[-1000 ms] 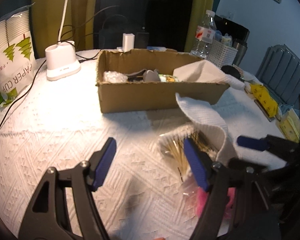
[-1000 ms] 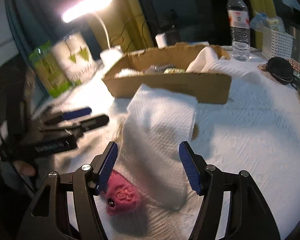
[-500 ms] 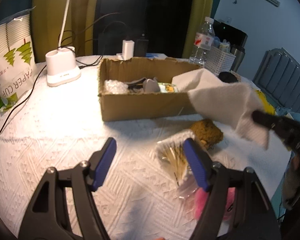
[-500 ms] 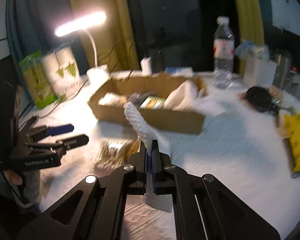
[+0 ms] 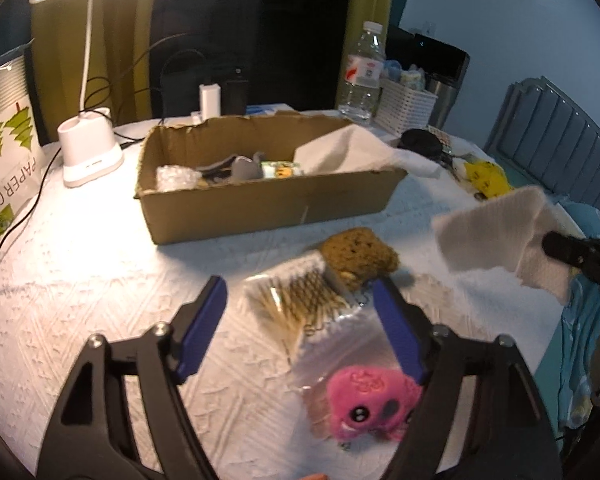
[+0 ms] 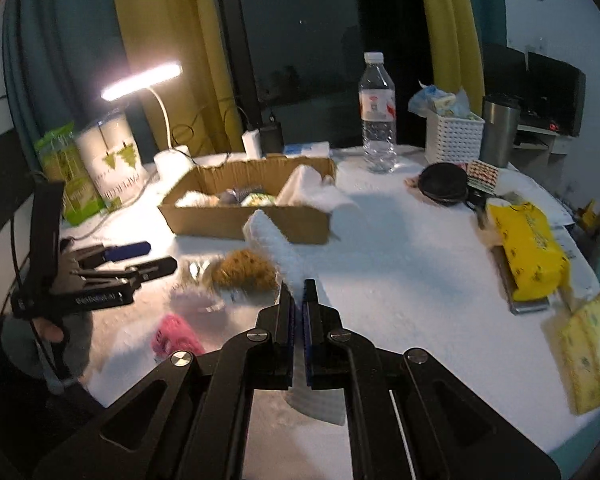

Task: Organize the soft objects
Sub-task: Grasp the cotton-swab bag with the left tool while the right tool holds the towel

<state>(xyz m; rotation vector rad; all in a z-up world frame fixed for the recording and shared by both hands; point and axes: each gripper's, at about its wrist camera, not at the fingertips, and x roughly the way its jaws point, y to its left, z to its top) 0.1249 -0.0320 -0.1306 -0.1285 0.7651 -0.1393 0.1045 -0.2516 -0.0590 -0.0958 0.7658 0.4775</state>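
Left: lamp (image 5: 90,152). Far centre: box (image 5: 268,200) holding soft items. Near centre: left gripper (image 5: 300,332), jaws opening, empty, over bag (image 5: 300,304); sponge (image 5: 360,256); pink toy (image 5: 370,406). Right: right gripper (image 6: 299,312) clamps white cloth (image 6: 278,244), lifted off the table (image 6: 420,300).

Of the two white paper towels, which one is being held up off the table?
The white paper towel pinched in the right gripper, lifted at the table's right side. The other paper towel lies draped over the end of the cardboard box.

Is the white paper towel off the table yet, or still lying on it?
Off the table: the right gripper is shut on the paper towel, which hangs in the air beside the cardboard box.
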